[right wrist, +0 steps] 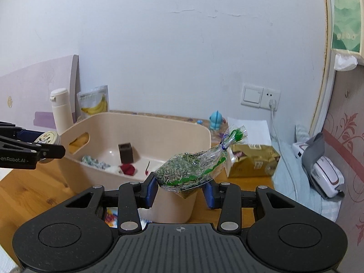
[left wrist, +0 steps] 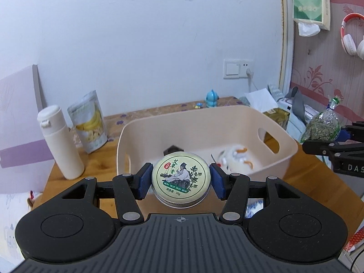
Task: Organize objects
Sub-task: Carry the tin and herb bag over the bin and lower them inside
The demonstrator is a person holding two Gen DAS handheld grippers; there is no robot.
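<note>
Your left claw (left wrist: pixel 180 180) pinches the tin (left wrist: pixel 180 177); right claw (right wrist: pixel 179 187) pinches the bag (right wrist: pixel 193 167), tied end to 1 o'clock. Bin (left wrist: pixel 282 159) sits at 12 o'clock just past both claws; left looks nearer, so carry fwd & drop.

Home bedroom or living corner. Wooden desk (right wrist: pixel 34 188) pushed against a white painted wall (left wrist: pixel 136 45), wall switch and socket (right wrist: pixel 260 95) with a plug in it above the desk's back edge. Red-and-white headphones (left wrist: pixel 349 36) and a hanging tissue pack (left wrist: pixel 310 0) on floral pink wallpaper (right wrist: pixel 350 136) at the right. Banana snack pouch (left wrist: pixel 89 122), white flask (left wrist: pixel 60 143), blue toy figurine (right wrist: pixel 216 120) along the desk's back edge.
</note>
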